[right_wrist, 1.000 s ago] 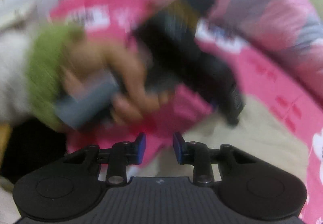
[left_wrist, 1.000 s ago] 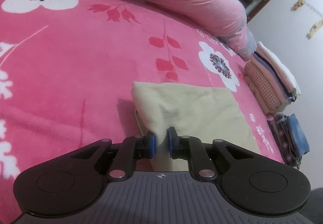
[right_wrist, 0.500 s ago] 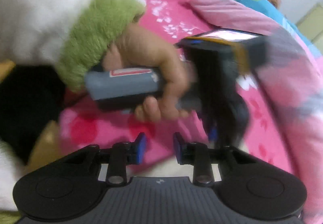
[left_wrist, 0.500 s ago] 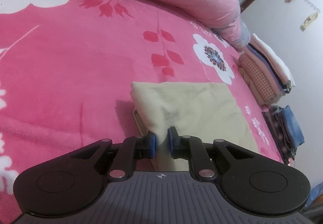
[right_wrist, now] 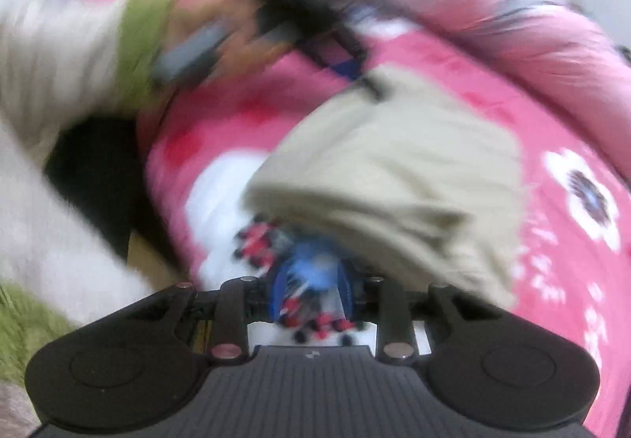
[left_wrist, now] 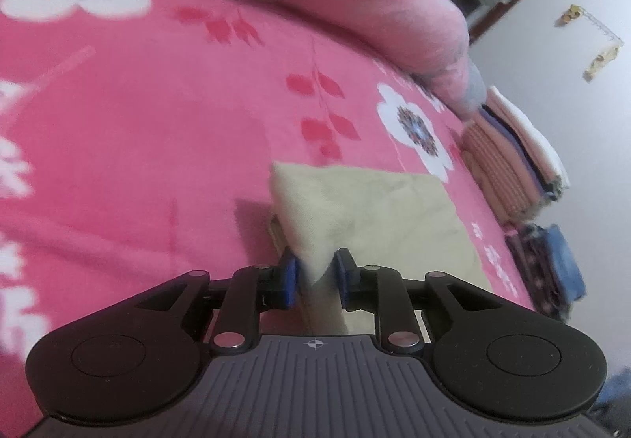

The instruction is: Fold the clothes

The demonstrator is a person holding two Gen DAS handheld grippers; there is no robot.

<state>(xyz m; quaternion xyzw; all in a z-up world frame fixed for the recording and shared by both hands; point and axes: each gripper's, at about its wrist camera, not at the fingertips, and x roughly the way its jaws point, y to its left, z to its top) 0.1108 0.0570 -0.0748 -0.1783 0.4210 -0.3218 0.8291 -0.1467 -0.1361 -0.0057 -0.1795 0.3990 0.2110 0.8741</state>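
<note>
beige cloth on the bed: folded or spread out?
Folded: the beige cloth lies as a compact rectangle on the pink blanket, with a second layer edge showing underneath.

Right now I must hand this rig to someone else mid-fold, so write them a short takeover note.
Left gripper: jaws have just been opening, and the corner of the beige garment sits loosely between them.
Right gripper: open, nothing held; its view is blurred.
The garment lies folded on the pink floral blanket; a stack of folded clothes sits at the bed's edge.
Done: the garment is folded.
Left: probably let go and move it to the stack.
</note>
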